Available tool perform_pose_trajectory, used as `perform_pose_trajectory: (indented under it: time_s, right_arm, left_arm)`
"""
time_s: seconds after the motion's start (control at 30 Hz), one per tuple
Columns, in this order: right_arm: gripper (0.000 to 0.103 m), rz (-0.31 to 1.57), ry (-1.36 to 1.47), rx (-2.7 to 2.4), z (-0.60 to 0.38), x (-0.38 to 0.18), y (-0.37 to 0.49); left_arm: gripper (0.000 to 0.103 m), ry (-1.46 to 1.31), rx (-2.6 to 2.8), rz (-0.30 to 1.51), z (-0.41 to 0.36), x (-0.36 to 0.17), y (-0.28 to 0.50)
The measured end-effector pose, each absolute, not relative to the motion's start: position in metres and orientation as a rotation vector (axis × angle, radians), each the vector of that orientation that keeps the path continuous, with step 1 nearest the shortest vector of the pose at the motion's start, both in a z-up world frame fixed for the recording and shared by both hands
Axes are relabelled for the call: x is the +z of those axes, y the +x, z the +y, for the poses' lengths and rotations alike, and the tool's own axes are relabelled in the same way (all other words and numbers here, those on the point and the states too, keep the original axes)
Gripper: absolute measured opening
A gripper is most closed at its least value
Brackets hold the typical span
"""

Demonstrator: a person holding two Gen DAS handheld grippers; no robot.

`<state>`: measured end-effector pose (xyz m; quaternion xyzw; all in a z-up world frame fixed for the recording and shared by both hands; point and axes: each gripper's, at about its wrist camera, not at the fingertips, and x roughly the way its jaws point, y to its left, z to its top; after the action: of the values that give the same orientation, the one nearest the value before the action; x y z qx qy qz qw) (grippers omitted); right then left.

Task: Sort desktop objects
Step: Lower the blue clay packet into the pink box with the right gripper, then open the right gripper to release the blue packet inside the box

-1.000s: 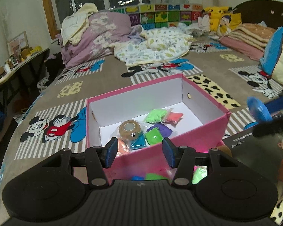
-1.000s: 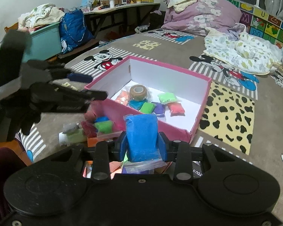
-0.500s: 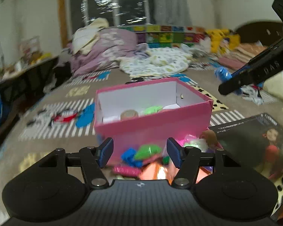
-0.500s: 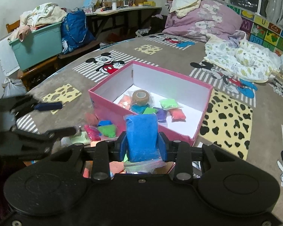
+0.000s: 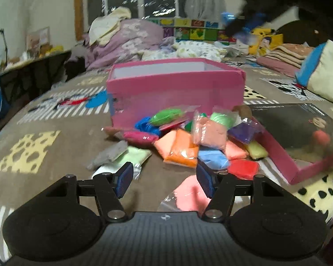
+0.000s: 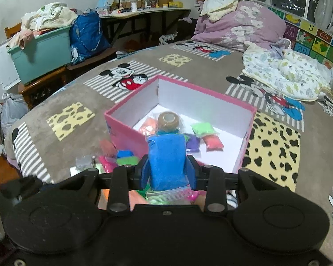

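Cartoon-print blanket under low, forward-tilted left gripper

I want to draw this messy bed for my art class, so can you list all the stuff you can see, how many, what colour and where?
box: one, pink outside, white inside, middle of the bed cover
packets in the box: several, green, orange, purple, pinkish red, on its floor
tape roll: one, brown, in the box
packets outside: many, mixed colours, heaped in front of the box
box lid: one, pink-edged with a dark picture, beside the heap
storage bin: one, teal, near the wall
quilt: one, purple, at the bed's far end
left gripper: open, empty, low over the heap
right gripper: shut on a blue packet
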<state>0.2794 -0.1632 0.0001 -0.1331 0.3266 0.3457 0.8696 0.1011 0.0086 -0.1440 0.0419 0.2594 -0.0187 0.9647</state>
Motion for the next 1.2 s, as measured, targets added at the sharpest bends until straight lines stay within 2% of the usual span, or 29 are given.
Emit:
perform_pose_trajectory:
  time_s: [0.23, 1.2]
  right_arm:
    - [0.034, 0.671, -0.282, 0.692, -0.134, -0.008, 0.296]
    - [0.034, 0.751, -0.318, 0.519, -0.087, -0.059, 0.382]
  left_arm:
    - [0.062, 0.141, -0.047, 0.486, 0.001, -0.146, 0.103]
    - [0.062, 0.01, -0.068, 0.519, 0.032, -0.153, 0.119]
